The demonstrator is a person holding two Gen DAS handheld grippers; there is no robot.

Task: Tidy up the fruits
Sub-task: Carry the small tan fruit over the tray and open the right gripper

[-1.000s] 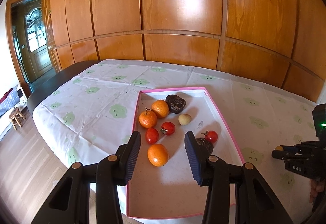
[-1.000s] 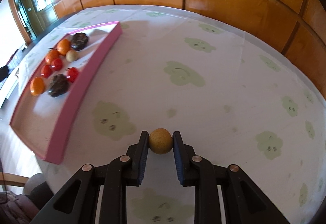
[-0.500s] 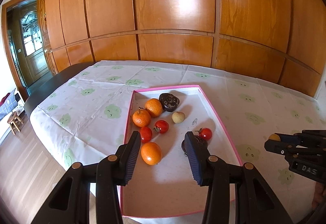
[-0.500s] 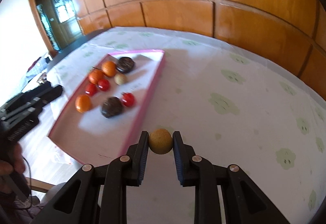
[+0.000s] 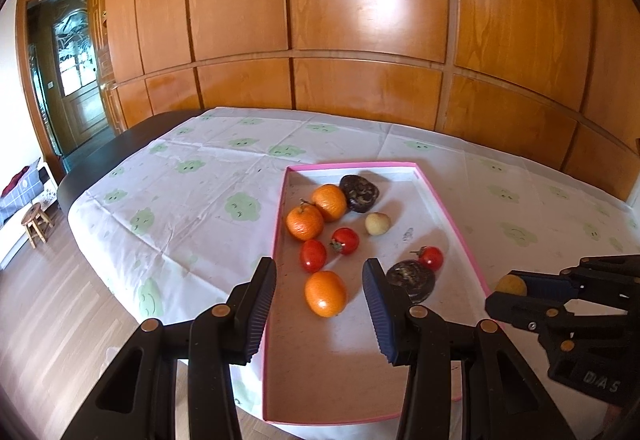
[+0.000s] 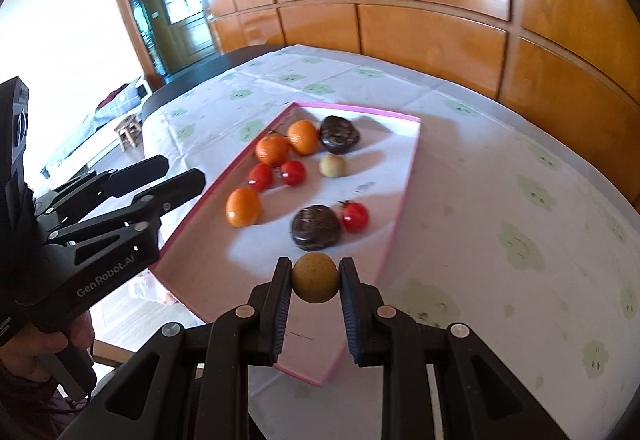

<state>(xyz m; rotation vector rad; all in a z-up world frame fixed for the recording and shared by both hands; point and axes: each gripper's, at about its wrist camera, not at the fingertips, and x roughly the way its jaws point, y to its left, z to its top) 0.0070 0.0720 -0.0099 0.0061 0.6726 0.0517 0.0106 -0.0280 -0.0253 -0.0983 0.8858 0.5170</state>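
Note:
My right gripper (image 6: 315, 278) is shut on a small yellow-brown round fruit (image 6: 315, 279) and holds it over the near right part of the pink-rimmed tray (image 6: 412, 167). The tray (image 5: 452, 217) holds three oranges, three red tomatoes, two dark brown fruits and a pale round fruit. My left gripper (image 5: 320, 300) is open and empty above the tray's near left, framing an orange (image 5: 325, 293). In the left wrist view the right gripper (image 5: 505, 294) enters from the right with the fruit (image 5: 510, 284). The left gripper also shows in the right wrist view (image 6: 176, 175).
The table carries a white cloth with green smiley prints (image 5: 200, 199). A wood-panelled wall (image 5: 360, 39) stands behind it. A doorway (image 5: 72, 79) and a small stool (image 5: 36, 222) are on the left, over wooden flooring.
My right gripper has carried the yellow-brown fruit left from the bare cloth to above the tray's near right part. My left gripper stays open over the tray's near left.

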